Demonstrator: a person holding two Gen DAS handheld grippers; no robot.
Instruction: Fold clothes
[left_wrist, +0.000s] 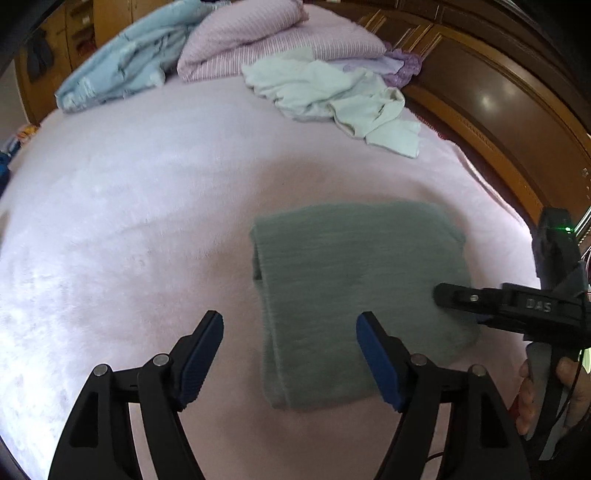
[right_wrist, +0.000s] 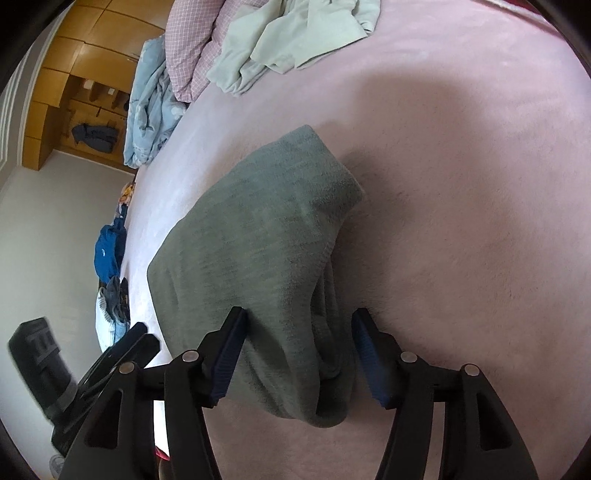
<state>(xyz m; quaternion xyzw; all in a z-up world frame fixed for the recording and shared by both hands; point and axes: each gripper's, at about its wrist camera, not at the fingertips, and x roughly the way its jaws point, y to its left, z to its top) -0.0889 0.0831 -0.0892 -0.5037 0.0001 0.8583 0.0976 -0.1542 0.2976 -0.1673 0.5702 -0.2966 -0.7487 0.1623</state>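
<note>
Folded grey garment (right_wrist: 266, 266) is straddled at its near end by the right claw (right_wrist: 295, 354), spread apart, long axis running ahead; left claw (left_wrist: 290, 354), also spread, sits farther off.

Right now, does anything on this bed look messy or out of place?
The folded grey-green knit garment lies tidy on the pink bedspread. Behind it, a crumpled pale mint garment and rumpled light blue fabric remain unfolded.

The only lettering I can make out is "DAS", raised in black on the black body of the right gripper (left_wrist: 439, 295), seen from the left wrist camera. The dark block of the left gripper (right_wrist: 142, 338) in the right wrist view bears embossed marks too blurred to read.
</note>
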